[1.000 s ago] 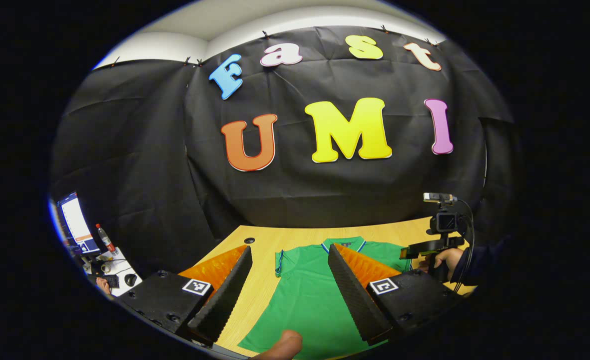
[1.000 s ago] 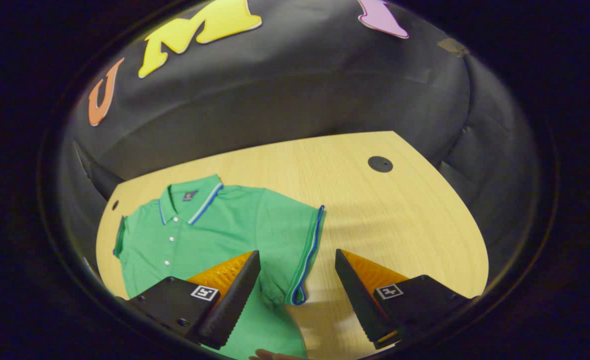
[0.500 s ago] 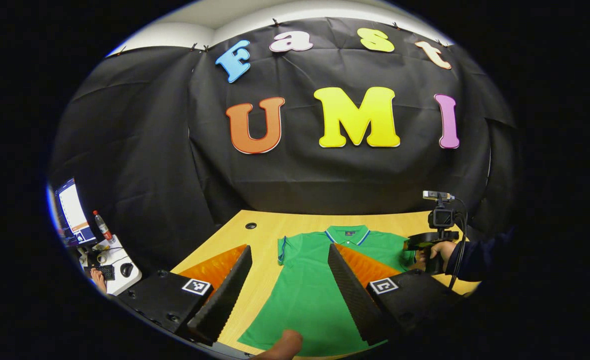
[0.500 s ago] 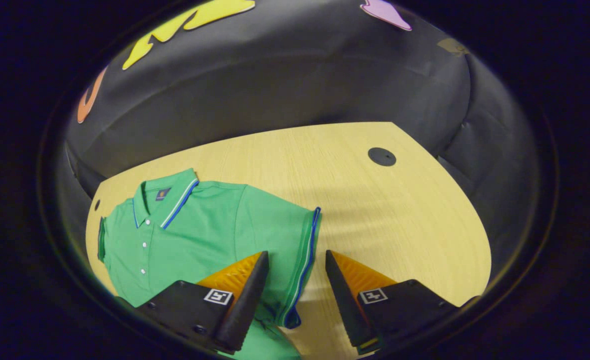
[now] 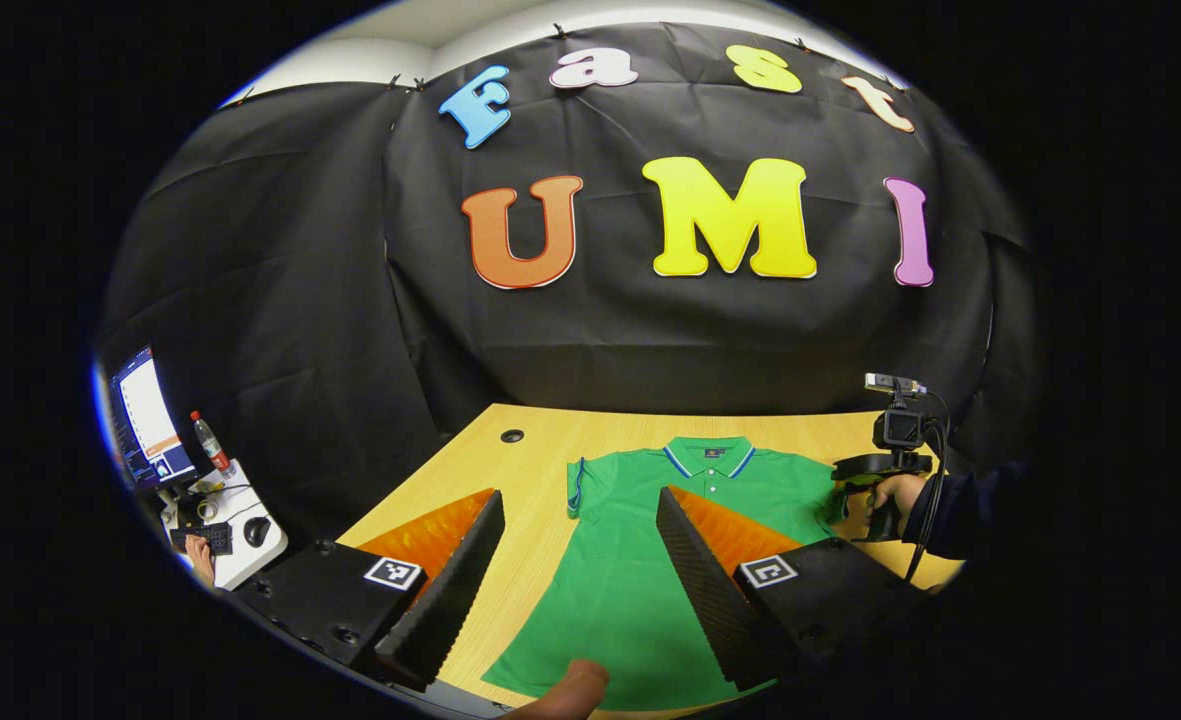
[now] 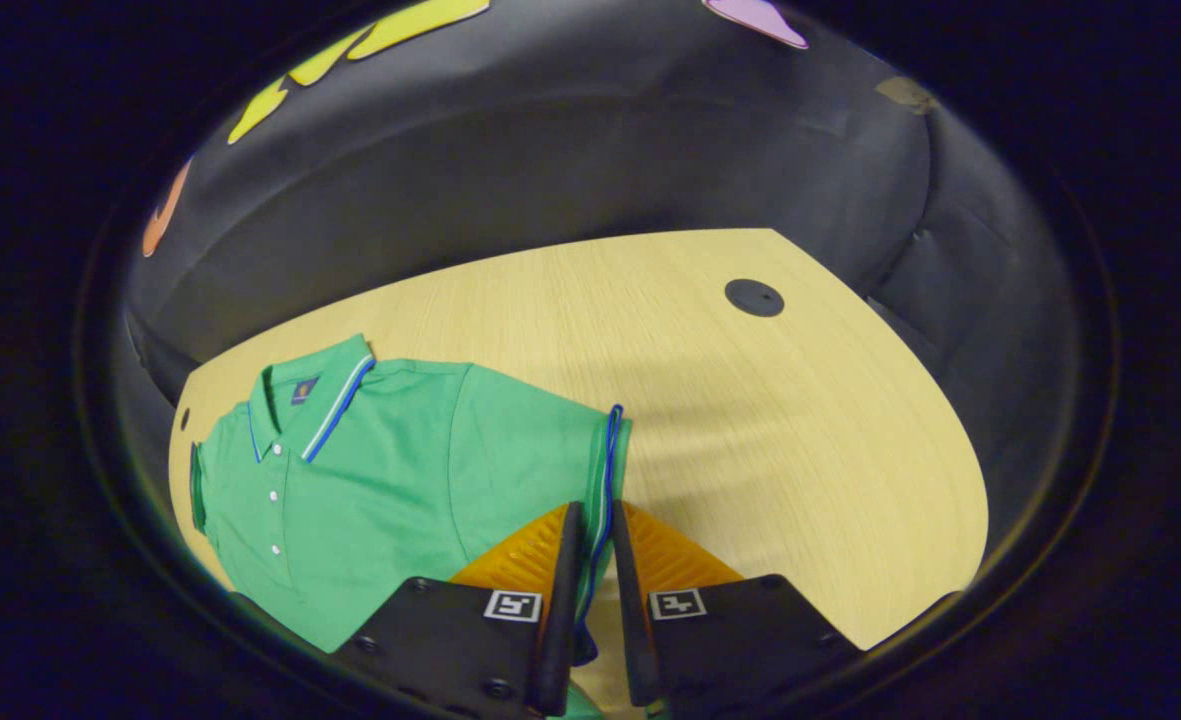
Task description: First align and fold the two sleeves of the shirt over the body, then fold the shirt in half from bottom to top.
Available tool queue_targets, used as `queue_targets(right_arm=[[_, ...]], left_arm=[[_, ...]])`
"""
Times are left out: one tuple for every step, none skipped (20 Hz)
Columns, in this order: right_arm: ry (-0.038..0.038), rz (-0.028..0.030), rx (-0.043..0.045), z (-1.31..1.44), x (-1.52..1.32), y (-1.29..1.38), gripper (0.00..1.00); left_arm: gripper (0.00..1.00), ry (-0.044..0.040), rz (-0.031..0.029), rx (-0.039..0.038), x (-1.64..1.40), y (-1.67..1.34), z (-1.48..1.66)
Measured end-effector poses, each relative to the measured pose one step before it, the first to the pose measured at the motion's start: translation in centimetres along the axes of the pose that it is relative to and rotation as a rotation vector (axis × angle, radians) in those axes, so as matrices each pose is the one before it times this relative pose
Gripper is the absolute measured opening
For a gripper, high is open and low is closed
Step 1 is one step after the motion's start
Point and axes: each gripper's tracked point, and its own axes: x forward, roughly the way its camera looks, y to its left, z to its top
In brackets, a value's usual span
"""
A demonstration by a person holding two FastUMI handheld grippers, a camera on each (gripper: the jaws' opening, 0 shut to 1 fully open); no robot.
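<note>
Shirt [image 5: 650,560] lies flat on table [image 6: 800,400], 0 folds done; right gripper [image 6: 590,590] pinches sleeve hem [image 6: 605,470] at shirt's 3 o'clock edge, left gripper [image 5: 575,570] hovers open; both sleeve folds and bottom-to-top fold remain.

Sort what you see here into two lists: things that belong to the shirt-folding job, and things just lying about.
Belonging to the job:
green shirt
its sleeve, pinched by the right hand-held gripper
left hand-held gripper, open
table

Just lying about:
bottle
monitor
keyboard
mouse
</note>
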Motion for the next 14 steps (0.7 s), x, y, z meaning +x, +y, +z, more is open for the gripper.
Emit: queue_targets(right_arm=[[-0.00080, -0.00287, -0.00043, 0.016, -0.013, -0.087, 0.25], [0.00341, -0.00664, -0.00253, 0.075, -0.160, -0.130, 0.21], [-0.00043, 0.00223, -0.00072, -0.139, 0.272, 0.090, 0.19], [0.00172, 0.01303, -0.00235, -0.125, -0.121, 0.188, 0.17], [-0.00363, -0.01424, -0.00488, -0.065, 0.214, -0.333, 0.14], [-0.00277, 0.00936, 0.01062, 0.148, -0.377, 0.023, 0.09], [-0.00116, 0.00108, 0.00704, 0.044, 0.023, 0.003, 0.09], [-0.00794, -0.03872, -0.00065, 0.157, -0.075, -1.058, 0.10], [-0.00461, 0.00038, 0.00466, 0.234, -0.304, 0.081, 0.04], [-0.00623, 0.00297, -0.00095, 0.193, -0.197, 0.148, 0.07], [-0.01191, 0.00051, -0.01386, 0.311, -0.279, 0.020, 0.00], [-0.01392, 0.00715, -0.02158, 0.358, -0.285, 0.282, 0.04], [-0.01312, 0.01441, -0.02742, 0.360, -0.279, 0.518, 0.04], [-0.01225, 0.01425, -0.03284, 0.300, -0.223, 0.462, 0.04]], left_arm=[[1.00, 0.00105, 0.00276, -0.00093, 0.019, 0.195, -0.099], [0.99, 0.00148, 0.00203, -0.00032, -0.014, 0.113, -0.008], [0.99, -0.00009, 0.00214, 0.00097, -0.066, 0.103, -0.136], [0.99, 0.00027, 0.00439, 0.00003, -0.048, 0.261, 0.089], [0.99, 0.00319, 0.00166, -0.00050, -0.075, 0.132, -0.252], [0.99, -0.00047, 0.00505, 0.00067, -0.147, 0.308, 0.091], [0.99, -0.00180, 0.00163, 0.00158, -0.006, 0.199, 0.082], [0.99, -0.00322, 0.00269, 0.00154, -0.079, 0.349, 0.058], [0.99, -0.00068, 0.00128, -0.00059, 0.051, 0.061, -0.241], [0.99, 0.00090, -0.00081, -0.00216, 0.019, 0.146, -0.060], [0.99, 0.00160, -0.00106, -0.00294, -0.078, 0.356, -0.068], [0.99, 0.00410, 0.00047, -0.00350, -0.068, 0.115, -0.069], [0.99, 0.00476, -0.00044, -0.00357, -0.029, 0.175, -0.276], [0.99, 0.00368, 0.00273, -0.00281, -0.009, 0.236, -0.060]])
